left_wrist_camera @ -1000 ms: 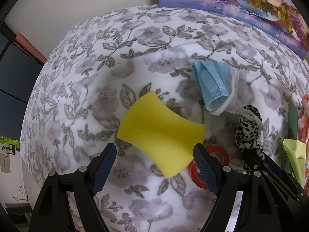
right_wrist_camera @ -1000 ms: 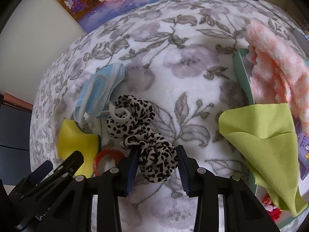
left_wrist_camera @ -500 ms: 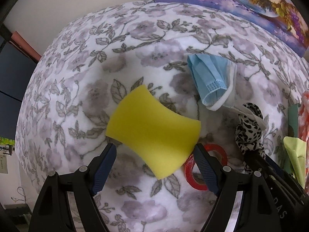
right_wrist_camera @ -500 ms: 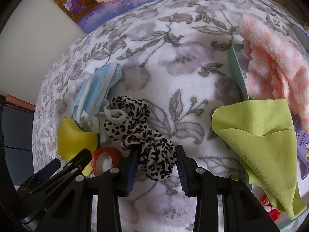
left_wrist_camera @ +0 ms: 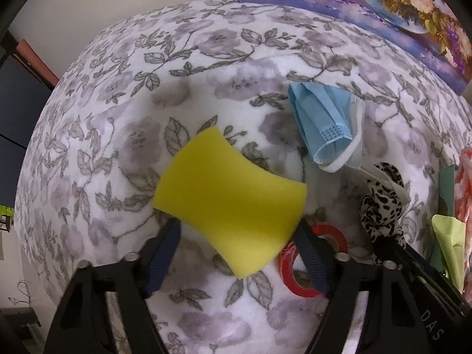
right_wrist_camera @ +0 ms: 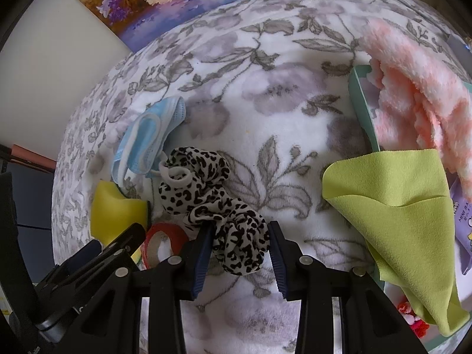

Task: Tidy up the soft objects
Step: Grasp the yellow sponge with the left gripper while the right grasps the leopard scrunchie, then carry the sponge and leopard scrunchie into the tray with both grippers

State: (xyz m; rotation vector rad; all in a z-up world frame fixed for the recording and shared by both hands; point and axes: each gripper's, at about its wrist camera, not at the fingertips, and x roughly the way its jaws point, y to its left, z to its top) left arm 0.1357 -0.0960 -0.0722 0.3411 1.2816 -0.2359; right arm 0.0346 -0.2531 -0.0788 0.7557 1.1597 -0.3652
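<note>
A yellow sponge (left_wrist_camera: 230,203) lies on the floral blanket (left_wrist_camera: 118,118); my left gripper (left_wrist_camera: 239,239) is open with its fingers on either side of the sponge's near end. The sponge also shows in the right wrist view (right_wrist_camera: 113,215). A leopard-print scrunchie (right_wrist_camera: 212,203) lies in front of my right gripper (right_wrist_camera: 240,242), whose fingers straddle and press its near end. The scrunchie also shows in the left wrist view (left_wrist_camera: 380,203). A blue face mask (left_wrist_camera: 324,126) lies beyond the sponge and shows in the right wrist view (right_wrist_camera: 147,138).
A red tape roll (left_wrist_camera: 306,256) lies beside the sponge, by the left gripper's right finger. A teal box (right_wrist_camera: 361,106) at the right holds a pink fluffy cloth (right_wrist_camera: 419,88) and a lime green cloth (right_wrist_camera: 398,215). A flower painting (left_wrist_camera: 368,6) stands behind the blanket.
My left gripper has moved forward, so its fingers now flank the sponge's near end. The right gripper's fingers stay around the scrunchie, and the view has shifted slightly.
</note>
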